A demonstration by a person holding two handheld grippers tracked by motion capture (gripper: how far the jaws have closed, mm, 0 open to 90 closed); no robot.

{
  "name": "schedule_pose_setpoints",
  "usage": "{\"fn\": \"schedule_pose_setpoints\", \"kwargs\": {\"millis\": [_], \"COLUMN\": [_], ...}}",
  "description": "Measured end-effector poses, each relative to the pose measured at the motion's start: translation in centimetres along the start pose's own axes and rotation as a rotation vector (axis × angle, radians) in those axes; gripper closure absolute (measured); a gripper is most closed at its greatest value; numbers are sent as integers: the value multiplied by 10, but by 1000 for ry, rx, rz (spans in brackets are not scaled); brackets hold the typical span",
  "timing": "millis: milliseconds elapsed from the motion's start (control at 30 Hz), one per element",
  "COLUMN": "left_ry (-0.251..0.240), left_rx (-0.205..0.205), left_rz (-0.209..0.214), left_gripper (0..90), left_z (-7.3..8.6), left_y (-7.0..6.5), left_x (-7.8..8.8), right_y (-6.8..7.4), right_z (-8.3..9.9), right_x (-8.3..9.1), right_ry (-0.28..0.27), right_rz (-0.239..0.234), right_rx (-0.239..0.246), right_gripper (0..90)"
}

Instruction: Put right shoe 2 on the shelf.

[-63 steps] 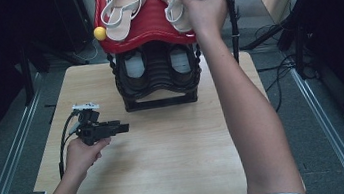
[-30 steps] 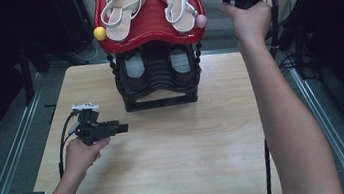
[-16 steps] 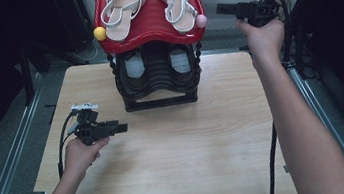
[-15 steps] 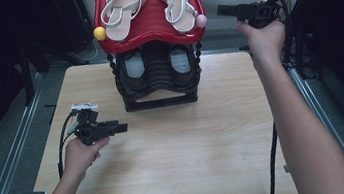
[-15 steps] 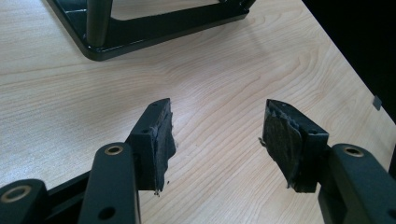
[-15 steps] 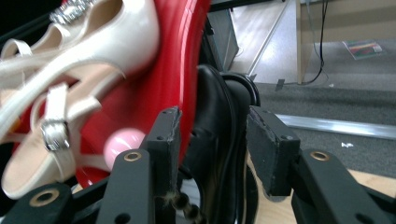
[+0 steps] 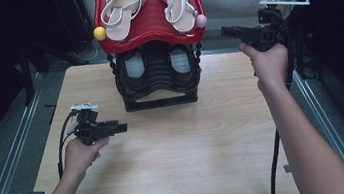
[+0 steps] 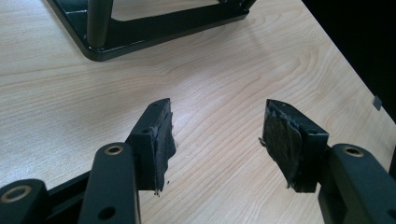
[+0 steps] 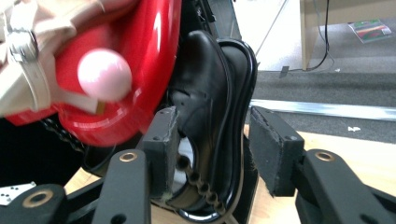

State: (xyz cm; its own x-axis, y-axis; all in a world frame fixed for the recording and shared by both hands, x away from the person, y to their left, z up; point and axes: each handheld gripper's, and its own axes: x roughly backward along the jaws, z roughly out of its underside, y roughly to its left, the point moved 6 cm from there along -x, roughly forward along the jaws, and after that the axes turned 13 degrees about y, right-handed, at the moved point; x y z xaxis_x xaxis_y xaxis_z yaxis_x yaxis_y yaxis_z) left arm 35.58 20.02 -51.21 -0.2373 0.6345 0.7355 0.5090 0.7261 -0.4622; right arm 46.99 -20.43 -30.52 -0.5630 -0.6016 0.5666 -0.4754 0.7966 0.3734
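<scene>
At the far edge of the wooden table (image 7: 177,152), near its middle, stands the black shoe rack (image 7: 158,86). Its red upper tray (image 7: 150,26) carries two pale sandals (image 7: 147,2) side by side, with a yellow ball (image 7: 99,33) at the tray's left end and a pink ball (image 7: 201,21) at its right end. On the lower black shelf sit the black shoes (image 7: 155,64), toes toward the person. The right gripper (image 7: 232,31) is held beyond the far right corner of the table, pointing left at the rack; its jaws have just been opening and now stand spread, and in the right gripper view a black shoe (image 9: 205,93) appears between the pads but farther off, not pinched. The left gripper (image 7: 122,127) hangs over the left part of the table, near the rack's front, jaws spread with nothing between them.
</scene>
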Motion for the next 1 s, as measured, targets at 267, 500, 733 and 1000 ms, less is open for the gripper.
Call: {"fn": "schedule_pose_setpoints", "kwargs": {"millis": [267,500,733,1000], "left_ry": [2,0,-3,-9], "left_rx": [-3,-13,-15,-10], "left_rz": [1,-11,-13,-14], "left_gripper": [428,432,431,429], "left_z": [0,0,1,1], "left_y": [-1,0,0,1], "left_x": [0,0,1,2], "right_y": [-3,-9,-14,-17], "right_z": [33,61,89,118], "right_x": [-8,-21,-37,-50], "right_ry": [24,56,89,118], "right_rz": [-21,-45,-56,-60], "right_rx": [0,-11,-12,-18], "right_gripper": [532,499,477,426]}}
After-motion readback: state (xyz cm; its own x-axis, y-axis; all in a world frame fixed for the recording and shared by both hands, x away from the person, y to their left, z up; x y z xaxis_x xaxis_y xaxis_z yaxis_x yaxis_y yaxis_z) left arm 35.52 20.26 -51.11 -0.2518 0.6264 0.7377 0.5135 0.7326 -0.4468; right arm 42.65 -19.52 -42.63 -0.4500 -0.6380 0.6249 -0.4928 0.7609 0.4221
